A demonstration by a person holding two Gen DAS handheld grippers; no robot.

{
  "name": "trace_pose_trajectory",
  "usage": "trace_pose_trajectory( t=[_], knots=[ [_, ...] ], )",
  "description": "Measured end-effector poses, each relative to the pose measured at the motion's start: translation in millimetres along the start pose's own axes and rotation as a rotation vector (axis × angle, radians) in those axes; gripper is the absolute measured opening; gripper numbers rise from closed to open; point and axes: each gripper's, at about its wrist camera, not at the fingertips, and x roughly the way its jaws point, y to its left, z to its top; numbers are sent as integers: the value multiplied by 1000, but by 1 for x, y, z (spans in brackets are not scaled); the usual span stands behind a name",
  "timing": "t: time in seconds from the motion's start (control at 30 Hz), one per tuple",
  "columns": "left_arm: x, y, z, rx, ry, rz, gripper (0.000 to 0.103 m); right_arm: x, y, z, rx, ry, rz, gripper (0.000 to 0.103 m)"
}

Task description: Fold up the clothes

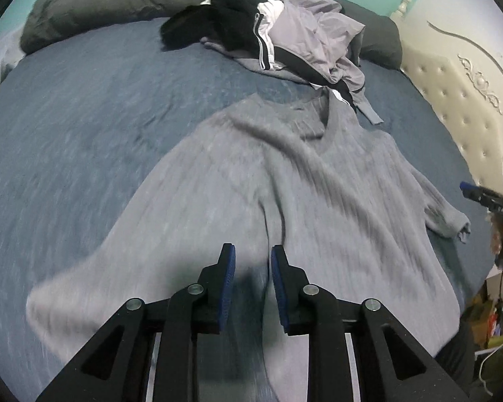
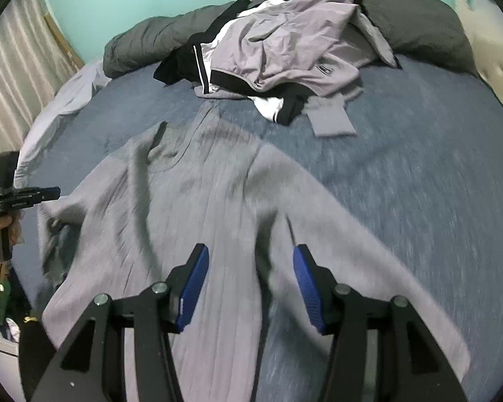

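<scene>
1. A grey ribbed V-neck sweater [image 1: 285,201] lay spread front-up on the blue bedsheet [image 1: 67,134], neckline pointing towards the far pile of unfolded clothes [image 1: 278,30] and hem towards the person, so its long axis ran away from both tools.
2. The left gripper [image 1: 253,264] hovered over the hem end of the body, jaws parted by a narrow gap with nothing between them. Whether its pads touched the knit could not be told through the motion blur.
3. The right gripper [image 2: 249,264] stood wider apart, also grasping nothing, above the sweater's body with the sleeve [image 2: 369,251] on its side running out beside it.
4. The other sleeve [image 2: 57,231] lay bunched near the bed edge, on the side where the left gripper showed in the right wrist view.
5. The sweater lay flat and not folded; this fits a garment laid out for folding.
6. By my judgement, each sleeve lay nearer the tool on its own side, and any fold would turn across that hem-to-neck axis.
</scene>
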Motion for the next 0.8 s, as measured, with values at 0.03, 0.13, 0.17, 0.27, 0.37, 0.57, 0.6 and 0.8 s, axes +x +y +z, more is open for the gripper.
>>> trace_pose_trajectory(
  t=[0.03,0.13,0.17,0.27,0.37,0.57,0.6,0.8],
  knots=[
    [11,0,9,14,4,4,34,10,1,10,-10,1,-1,53],
    [37,0,34,56,16,18,34,38,4,36,-34,7,5,53],
    [45,2,42,63,18,18,34,47,5,45,-40,4,5,54],
    [68,12,65,66,23,19,34,73,6,67,-45,6,8,56],
    [87,23,83,59,27,21,34,97,5,85,-43,16,9,57],
    [117,43,115,45,37,22,34,140,3,116,-79,55,-18,57],
    [121,44,117,46,42,20,34,144,3,120,-82,58,-16,57],
    [144,51,121,58,72,4,35,176,11,138,-142,93,-17,57]
  ],
)
